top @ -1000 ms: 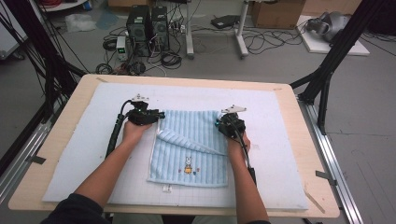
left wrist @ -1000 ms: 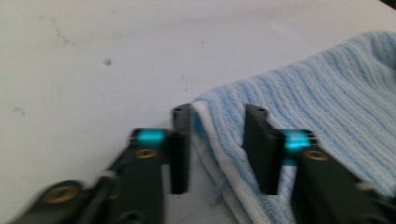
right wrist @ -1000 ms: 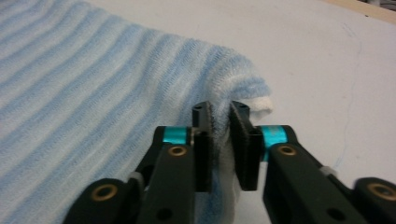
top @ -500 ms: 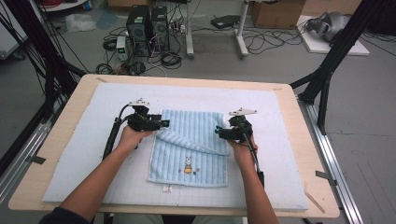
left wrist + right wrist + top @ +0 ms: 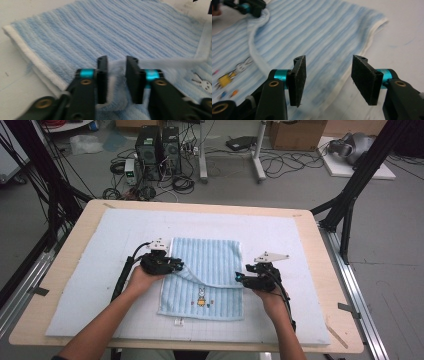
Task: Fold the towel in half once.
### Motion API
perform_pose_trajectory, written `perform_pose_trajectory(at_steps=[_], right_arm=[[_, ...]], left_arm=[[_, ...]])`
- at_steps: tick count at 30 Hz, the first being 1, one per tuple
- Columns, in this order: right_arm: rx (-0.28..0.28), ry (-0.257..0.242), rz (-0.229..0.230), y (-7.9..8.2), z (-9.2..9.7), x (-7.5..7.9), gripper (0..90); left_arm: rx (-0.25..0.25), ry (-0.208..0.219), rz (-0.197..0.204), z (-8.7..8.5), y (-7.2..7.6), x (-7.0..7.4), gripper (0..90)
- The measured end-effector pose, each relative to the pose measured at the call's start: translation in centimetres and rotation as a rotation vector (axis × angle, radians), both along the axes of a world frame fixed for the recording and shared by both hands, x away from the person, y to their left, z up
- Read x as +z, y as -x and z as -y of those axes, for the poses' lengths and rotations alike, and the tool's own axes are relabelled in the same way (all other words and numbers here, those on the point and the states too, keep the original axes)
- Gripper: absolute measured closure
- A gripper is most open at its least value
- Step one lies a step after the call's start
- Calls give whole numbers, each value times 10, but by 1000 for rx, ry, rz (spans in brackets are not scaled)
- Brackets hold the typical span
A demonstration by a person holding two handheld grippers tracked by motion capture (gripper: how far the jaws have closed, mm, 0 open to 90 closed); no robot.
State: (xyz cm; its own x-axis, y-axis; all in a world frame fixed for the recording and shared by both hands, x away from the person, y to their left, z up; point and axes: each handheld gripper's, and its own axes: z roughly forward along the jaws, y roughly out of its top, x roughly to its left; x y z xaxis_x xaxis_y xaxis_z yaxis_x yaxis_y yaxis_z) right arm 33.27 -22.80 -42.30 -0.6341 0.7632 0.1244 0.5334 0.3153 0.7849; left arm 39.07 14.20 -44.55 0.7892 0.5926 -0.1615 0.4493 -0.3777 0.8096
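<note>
Light-blue striped terry towel (image 5: 207, 270) with rabbit print, partly folded; left gripper (image 5: 117, 75) just closed, pinching its white hem; right gripper (image 5: 328, 75) part-open, empty.

This is a lab or test room. A wooden table (image 5: 320, 270) with a white mat (image 5: 300, 250) stands inside a frame of black struts (image 5: 362, 175). On the grey floor beyond lie two computer towers (image 5: 159, 147), tangled cables (image 5: 280, 165), cardboard boxes (image 5: 295, 134) and a desk's metal legs (image 5: 259, 155).
</note>
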Motion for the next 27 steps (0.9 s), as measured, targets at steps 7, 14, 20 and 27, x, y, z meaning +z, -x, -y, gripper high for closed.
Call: perform_pose_trajectory(at_steps=[7,14,20,27], right_arm=[[93,28,-12,20,-1,-10,497],[168,125,-3,21,-18,-19,637],[162,146,30,20,-17,-17,852],[163,140,52,28,-16,-12,856]], left_arm=[[14,12,7,-3,4,1,847],[13,45,26,-6,8,8,855],[30,98,45,-12,14,13,858],[29,149,62,-24,32,17,858]])
